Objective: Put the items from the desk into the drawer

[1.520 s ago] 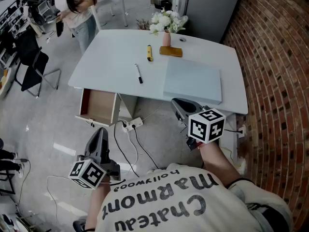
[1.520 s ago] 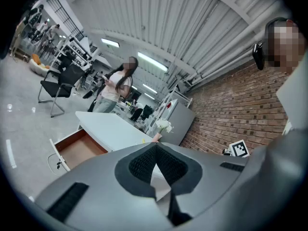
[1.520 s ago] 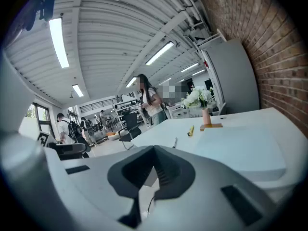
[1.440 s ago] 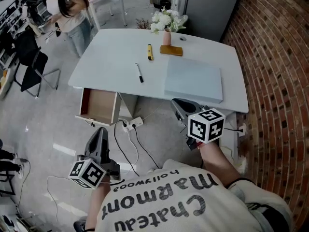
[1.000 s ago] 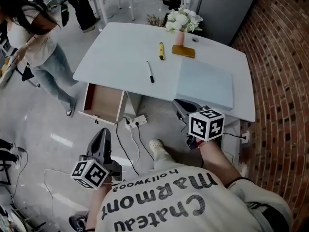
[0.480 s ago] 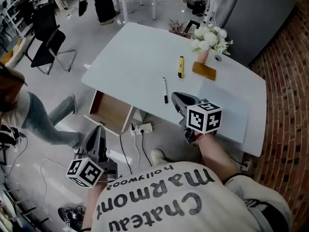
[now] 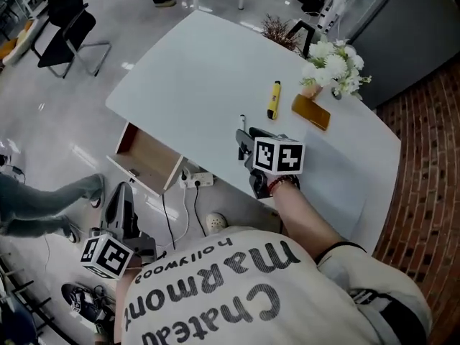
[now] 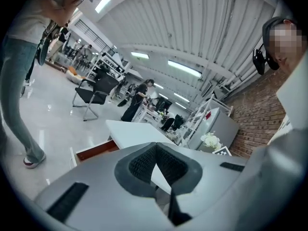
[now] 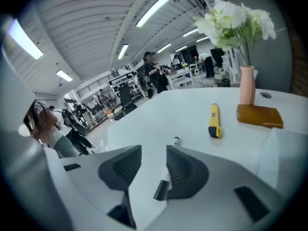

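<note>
Right gripper view: your right gripper [image 9: 153, 161] just opened, nothing pinched. The pen [image 9: 176, 141] lies on the desk [image 9: 144, 112], seemingly under the 1 o'clock jaw, so dropping could roll it away. Left gripper's [image 8: 155, 166] closed, empty.

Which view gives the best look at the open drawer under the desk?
The head view: it looks down into the drawer, pulled out under the desk's near edge, its wooden inside in sight. The left gripper view catches only a low reddish-brown strip of it. The right gripper view misses it.
</note>
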Tool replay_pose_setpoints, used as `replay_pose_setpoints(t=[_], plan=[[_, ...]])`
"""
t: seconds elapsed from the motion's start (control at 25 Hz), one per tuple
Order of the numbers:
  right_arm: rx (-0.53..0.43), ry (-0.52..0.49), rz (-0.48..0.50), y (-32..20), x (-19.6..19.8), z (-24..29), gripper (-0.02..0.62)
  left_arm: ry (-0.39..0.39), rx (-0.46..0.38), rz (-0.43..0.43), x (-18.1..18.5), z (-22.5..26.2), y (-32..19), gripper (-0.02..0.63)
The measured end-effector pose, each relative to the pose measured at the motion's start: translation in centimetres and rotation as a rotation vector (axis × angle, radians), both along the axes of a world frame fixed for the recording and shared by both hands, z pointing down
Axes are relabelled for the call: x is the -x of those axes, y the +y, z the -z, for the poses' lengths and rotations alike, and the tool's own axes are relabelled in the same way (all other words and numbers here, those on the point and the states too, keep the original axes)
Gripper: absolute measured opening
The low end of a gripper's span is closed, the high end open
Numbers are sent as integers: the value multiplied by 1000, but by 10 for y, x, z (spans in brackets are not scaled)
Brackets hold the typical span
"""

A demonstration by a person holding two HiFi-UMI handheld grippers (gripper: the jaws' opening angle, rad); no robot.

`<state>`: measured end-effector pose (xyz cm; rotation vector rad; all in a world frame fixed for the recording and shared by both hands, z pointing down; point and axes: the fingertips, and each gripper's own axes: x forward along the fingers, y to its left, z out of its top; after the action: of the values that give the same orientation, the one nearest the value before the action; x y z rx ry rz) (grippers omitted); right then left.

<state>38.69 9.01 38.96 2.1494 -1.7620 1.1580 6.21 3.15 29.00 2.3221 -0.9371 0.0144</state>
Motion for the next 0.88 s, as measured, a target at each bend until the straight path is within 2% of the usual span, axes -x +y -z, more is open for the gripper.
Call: replay_pose_setpoints(t=[0.36, 0.48, 0.64, 0.72, 0.88], plan=[[224, 80, -4, -11, -14, -66, 189, -50, 56, 117, 28, -24, -7, 3], [244, 127, -11, -12, -16, -70, 176, -62, 64, 135, 36, -29, -7, 2], [252, 173, -33, -9, -20, -71, 128, -72, 85, 164, 52, -37, -4, 3], [252, 182, -46, -9, -23, -71, 84, -71, 95, 171, 58, -41, -4, 2], [271, 181, -69, -8, -25, -72, 74, -60, 112, 163, 66, -47, -10, 2]])
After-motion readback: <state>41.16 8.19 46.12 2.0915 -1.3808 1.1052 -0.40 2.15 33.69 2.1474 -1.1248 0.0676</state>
